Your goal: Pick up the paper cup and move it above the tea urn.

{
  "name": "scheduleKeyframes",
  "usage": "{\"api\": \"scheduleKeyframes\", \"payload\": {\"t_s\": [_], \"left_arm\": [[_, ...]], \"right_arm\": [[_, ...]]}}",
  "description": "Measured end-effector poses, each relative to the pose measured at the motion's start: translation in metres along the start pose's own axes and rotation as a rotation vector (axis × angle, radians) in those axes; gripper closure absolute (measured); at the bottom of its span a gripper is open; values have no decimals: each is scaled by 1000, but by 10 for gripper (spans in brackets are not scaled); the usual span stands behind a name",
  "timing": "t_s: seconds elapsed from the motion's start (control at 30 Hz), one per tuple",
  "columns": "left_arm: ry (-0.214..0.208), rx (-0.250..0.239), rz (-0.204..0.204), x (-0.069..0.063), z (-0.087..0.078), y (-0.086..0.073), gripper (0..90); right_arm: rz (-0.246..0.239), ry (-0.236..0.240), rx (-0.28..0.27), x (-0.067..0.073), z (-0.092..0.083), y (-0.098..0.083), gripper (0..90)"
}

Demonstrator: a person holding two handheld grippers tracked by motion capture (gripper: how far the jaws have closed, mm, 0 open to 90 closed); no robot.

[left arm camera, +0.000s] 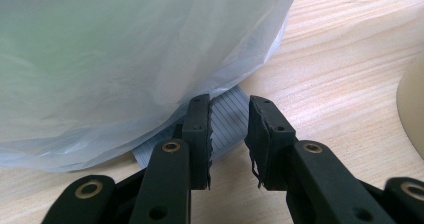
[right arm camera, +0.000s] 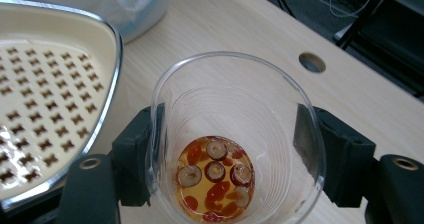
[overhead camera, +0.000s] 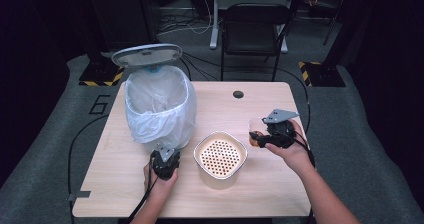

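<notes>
A white-lined pedal bin (overhead camera: 160,104) stands at the table's left with its lid (overhead camera: 146,54) raised. My left gripper (overhead camera: 165,156) sits low at the bin's foot. In the left gripper view its jaws (left arm camera: 230,109) stand apart, tips on the grey ribbed pedal (left arm camera: 227,119) under the bag (left arm camera: 125,59). My right gripper (overhead camera: 260,139) is shut on a clear glass cup (overhead camera: 256,131), held above the table right of a cream strainer bowl (overhead camera: 220,156). In the cup (right arm camera: 235,134) lies a little amber liquid with red berries and sliced dates (right arm camera: 215,176); the pads (right arm camera: 137,154) press its sides.
The strainer bowl's rim (right arm camera: 112,84) lies just left of the cup. A cable hole (overhead camera: 238,94) marks the table's far edge. A black chair (overhead camera: 255,29) stands behind the table. Bare wood lies at the front right.
</notes>
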State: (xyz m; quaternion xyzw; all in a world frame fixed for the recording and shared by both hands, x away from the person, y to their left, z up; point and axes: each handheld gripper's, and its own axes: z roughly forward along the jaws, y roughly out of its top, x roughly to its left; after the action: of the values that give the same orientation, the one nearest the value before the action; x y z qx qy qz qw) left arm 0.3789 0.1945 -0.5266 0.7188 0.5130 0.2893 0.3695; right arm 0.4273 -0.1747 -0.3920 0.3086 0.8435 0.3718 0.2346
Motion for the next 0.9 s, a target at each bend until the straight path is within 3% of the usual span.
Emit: {"api": "scheduleKeyframes", "payload": {"t_s": [0.1, 0.13, 0.43, 0.67, 0.9], "left_arm": [[0, 0, -1, 0, 0, 0, 710], [0, 0, -1, 0, 0, 0, 710], [-1, 0, -7, 0, 0, 0, 711], [0, 0, -2, 0, 0, 0, 711], [0, -1, -6, 0, 0, 0, 711]], "right_arm": [[33, -1, 11, 0, 4, -15, 293], [54, -6, 23, -1, 9, -27, 289], [134, -6, 36, -2, 24, -59, 265], [163, -10, 34, -1, 32, -71, 219], [185, -17, -9, 3, 36, -79, 198]]}}
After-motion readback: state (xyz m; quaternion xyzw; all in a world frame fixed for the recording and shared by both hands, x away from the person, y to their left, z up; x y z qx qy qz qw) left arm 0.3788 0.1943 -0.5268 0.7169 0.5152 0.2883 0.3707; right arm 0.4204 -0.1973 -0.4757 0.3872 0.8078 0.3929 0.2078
